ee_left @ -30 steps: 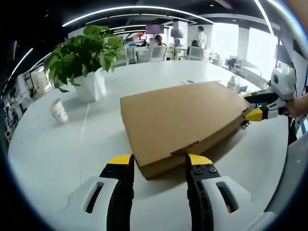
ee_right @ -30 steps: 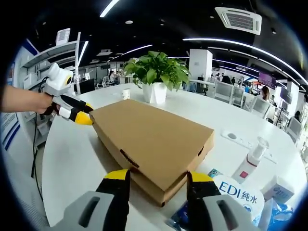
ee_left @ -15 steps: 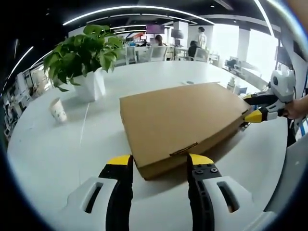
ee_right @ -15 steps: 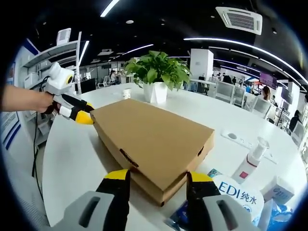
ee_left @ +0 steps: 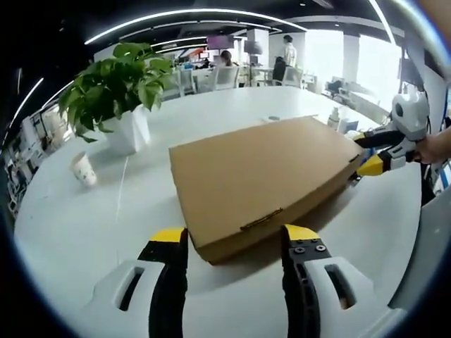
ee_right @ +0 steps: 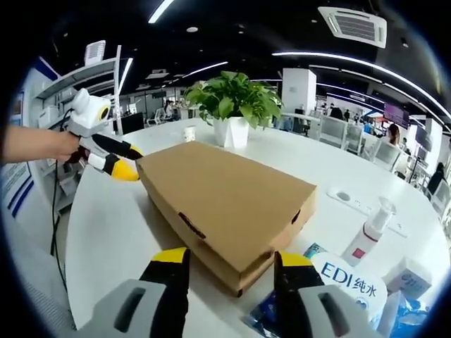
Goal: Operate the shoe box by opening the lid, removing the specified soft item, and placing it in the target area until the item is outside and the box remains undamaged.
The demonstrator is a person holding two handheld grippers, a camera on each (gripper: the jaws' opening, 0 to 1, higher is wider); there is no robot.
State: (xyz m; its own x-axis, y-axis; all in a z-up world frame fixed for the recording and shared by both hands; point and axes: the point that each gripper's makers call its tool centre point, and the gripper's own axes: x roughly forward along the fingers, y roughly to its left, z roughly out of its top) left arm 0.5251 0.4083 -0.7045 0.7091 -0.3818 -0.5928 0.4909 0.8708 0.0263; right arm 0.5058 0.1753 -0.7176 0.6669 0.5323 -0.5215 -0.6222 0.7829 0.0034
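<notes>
step: lid-opening — box [ee_left: 264, 176] lies shut, flat on the white table [ee_left: 77, 225] | left gripper [ee_left: 232, 243] and right gripper [ee_right: 231, 262] spread, straddling opposite corners, gripping nothing | next: likely lift lid edge gently | room: open office — plant [ee_right: 231, 105], cup [ee_left: 83, 169], bottle [ee_right: 366, 236]

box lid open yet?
No, the lid lies flat and shut on the box, with both claws open at its corners.

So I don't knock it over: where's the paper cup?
In the left gripper view the paper cup stands on the white table, left of the potted plant.
</notes>
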